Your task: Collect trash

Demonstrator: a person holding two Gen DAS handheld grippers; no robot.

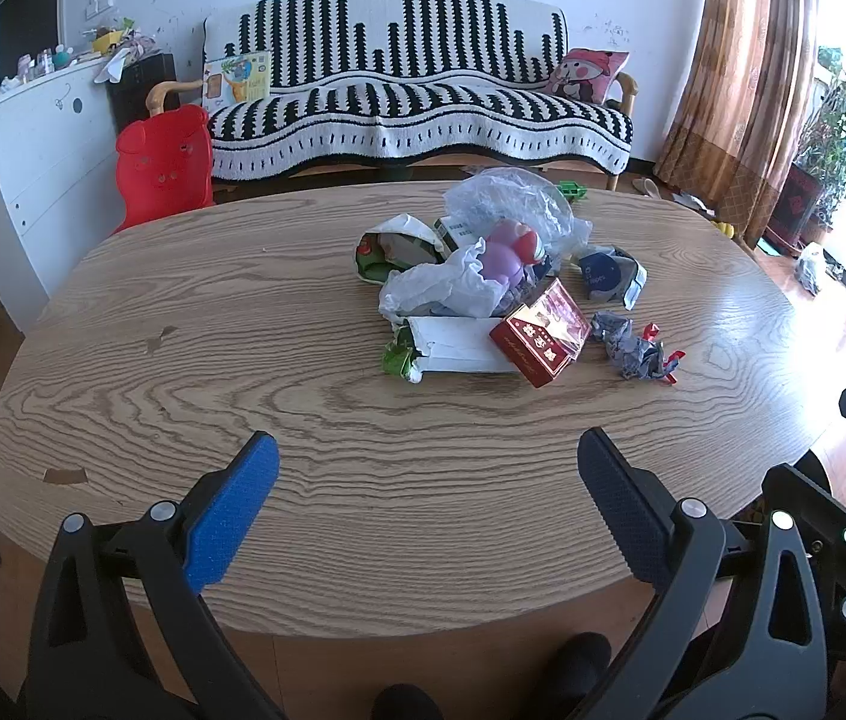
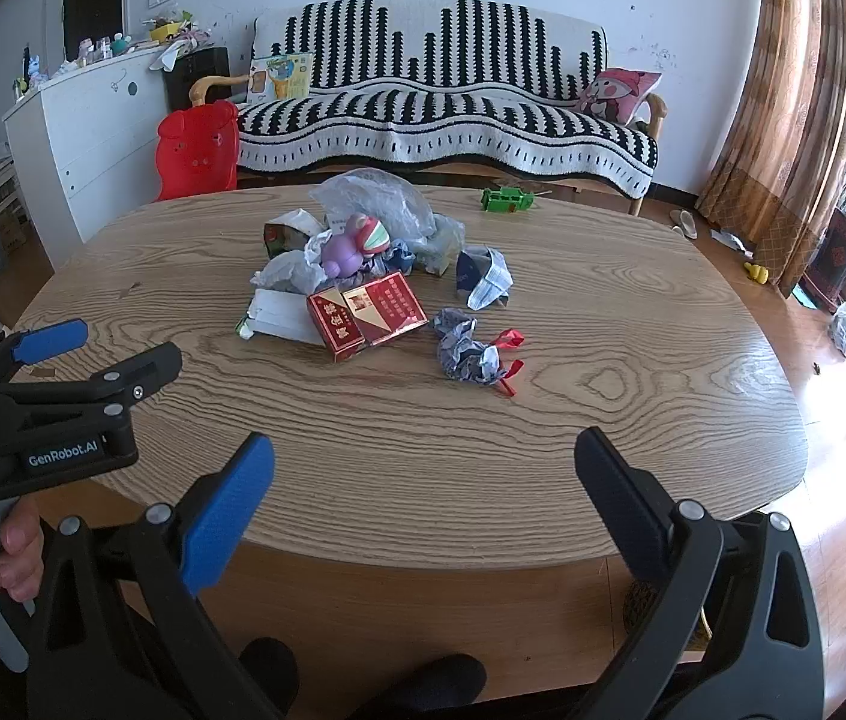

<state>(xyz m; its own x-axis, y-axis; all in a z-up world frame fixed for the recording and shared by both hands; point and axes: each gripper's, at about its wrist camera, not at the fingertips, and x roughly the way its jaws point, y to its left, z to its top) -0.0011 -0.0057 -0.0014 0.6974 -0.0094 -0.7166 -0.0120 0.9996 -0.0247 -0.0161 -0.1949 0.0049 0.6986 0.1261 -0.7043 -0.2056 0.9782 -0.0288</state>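
Wood-grain table (image 1: 183, 360) carries the trash pile (image 1: 483, 294) well ahead of both tools — left gripper (image 1: 426, 504) and right gripper (image 2: 423, 498) spread wide, empty, poised to approach.

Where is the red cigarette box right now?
In both views the red cigarette box lies mid-table at the near edge of the trash pile, between the white packet and the crumpled grey wrapper.

The only print that reads clearly is "GenRobot.AI", in white letters on the black body of the left gripper (image 2: 81, 354), at 9 o'clock in the right wrist view. The red carton (image 2: 363, 313) in the pile at 12 o'clock carries gold characters too blurred to read.
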